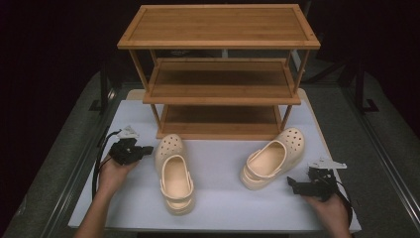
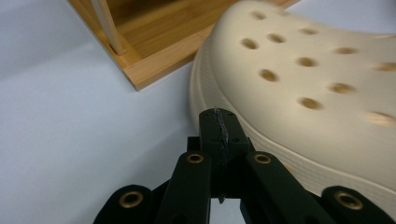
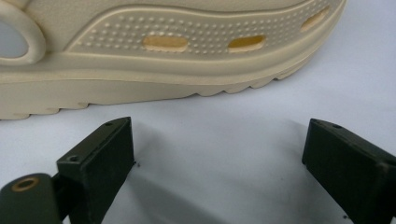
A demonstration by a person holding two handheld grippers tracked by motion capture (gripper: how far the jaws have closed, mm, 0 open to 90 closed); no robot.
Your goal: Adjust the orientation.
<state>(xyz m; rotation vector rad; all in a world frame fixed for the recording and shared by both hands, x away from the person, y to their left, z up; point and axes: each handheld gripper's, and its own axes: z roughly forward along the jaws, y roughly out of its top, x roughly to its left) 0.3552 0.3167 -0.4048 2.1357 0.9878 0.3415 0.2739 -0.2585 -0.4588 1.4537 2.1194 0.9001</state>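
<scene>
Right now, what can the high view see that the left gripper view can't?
High view alone: the whole three-shelf wooden rack, the other clog, the right tongs and both hands. Left gripper view alone: its shut jaws close up, tips pressed together, beside the clog's holed toe. Both share the left clog, the rack's bottom corner and the white table.

Two cream clogs, left clog point(image 1: 174, 173) and right clog point(image 1: 272, 158), lie upright before the shelf point(image 1: 220, 74).
</scene>
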